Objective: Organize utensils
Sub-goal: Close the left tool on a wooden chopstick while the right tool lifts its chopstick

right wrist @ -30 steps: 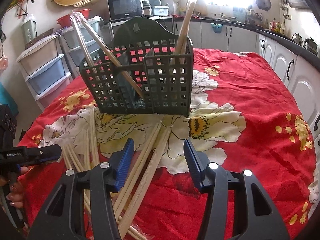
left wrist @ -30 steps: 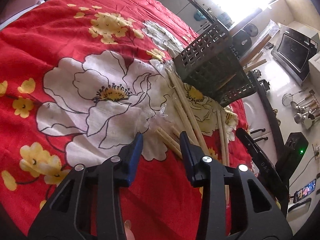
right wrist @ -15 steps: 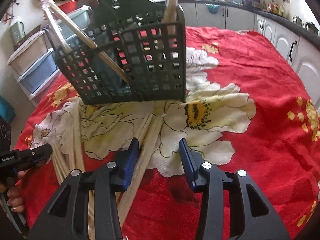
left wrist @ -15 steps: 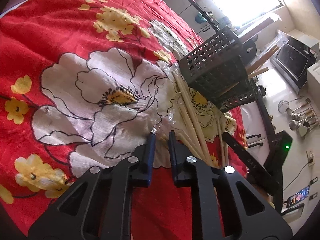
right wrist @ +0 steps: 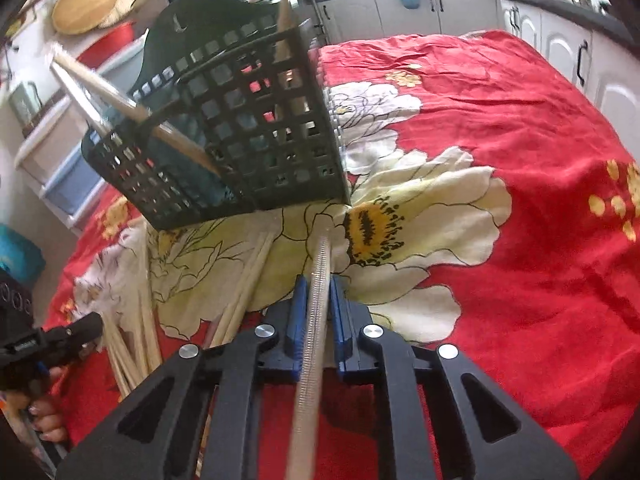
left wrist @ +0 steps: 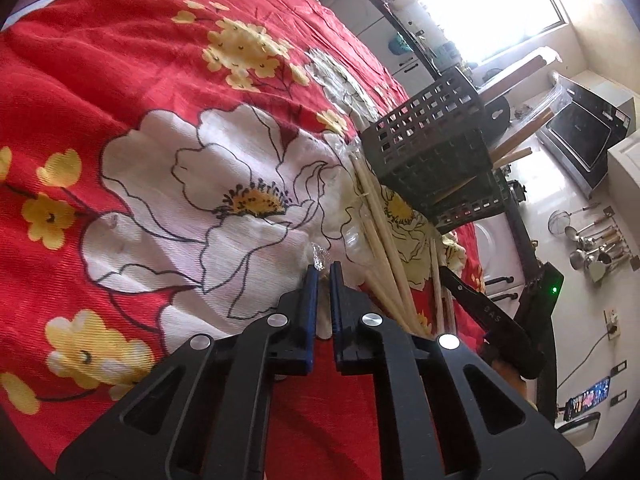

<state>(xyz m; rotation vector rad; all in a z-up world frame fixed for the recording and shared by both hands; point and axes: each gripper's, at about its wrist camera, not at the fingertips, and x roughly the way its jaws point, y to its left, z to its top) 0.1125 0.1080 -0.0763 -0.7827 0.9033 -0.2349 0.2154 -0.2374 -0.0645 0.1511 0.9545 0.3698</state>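
Letters "DAS" are readable on right gripper (left wrist: 486,312); it clamps a wrapped chopstick pair (right wrist: 318,300). Left gripper (left wrist: 324,280) pinches a plastic wrapper (left wrist: 319,255).

A bright window (left wrist: 492,4) floods the kitchen with daylight. White cabinet doors (right wrist: 556,40) with dark handles run under a dark worktop along the far wall. A microwave (left wrist: 580,136) sits at the side, ladles (left wrist: 592,240) hang on a pale wall, and stacked plastic drawers (right wrist: 60,168) stand nearby.
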